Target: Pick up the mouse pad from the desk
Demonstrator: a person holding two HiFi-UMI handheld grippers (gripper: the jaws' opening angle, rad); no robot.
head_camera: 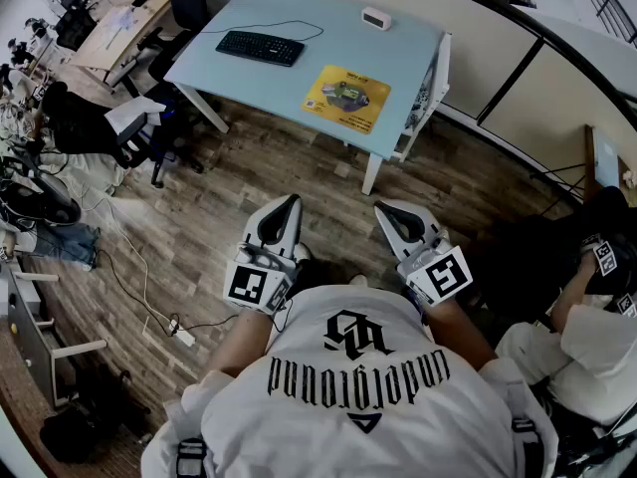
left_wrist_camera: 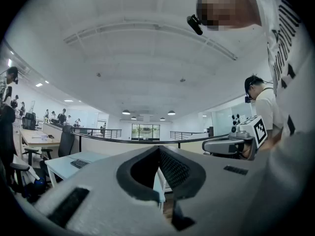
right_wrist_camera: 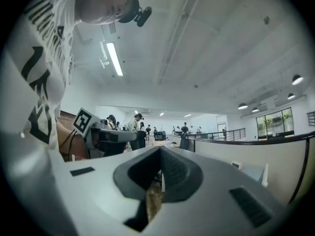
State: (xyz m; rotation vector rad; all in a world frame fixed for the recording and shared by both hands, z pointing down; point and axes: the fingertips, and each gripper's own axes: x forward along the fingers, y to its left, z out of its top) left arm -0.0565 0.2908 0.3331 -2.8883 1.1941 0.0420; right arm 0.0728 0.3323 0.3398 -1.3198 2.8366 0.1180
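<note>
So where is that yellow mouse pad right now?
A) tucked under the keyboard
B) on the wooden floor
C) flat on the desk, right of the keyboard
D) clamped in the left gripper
C: the mouse pad lies flat on the pale blue desk, right of the keyboard; the left gripper and right gripper are shut, empty, short of the desk.

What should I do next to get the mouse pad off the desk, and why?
Probably step toward the desk and extend the right gripper toward the yellow mouse pad, opening its jaws. It and the left gripper are shut, held level by your chest, with floor between you and the desk.
</note>
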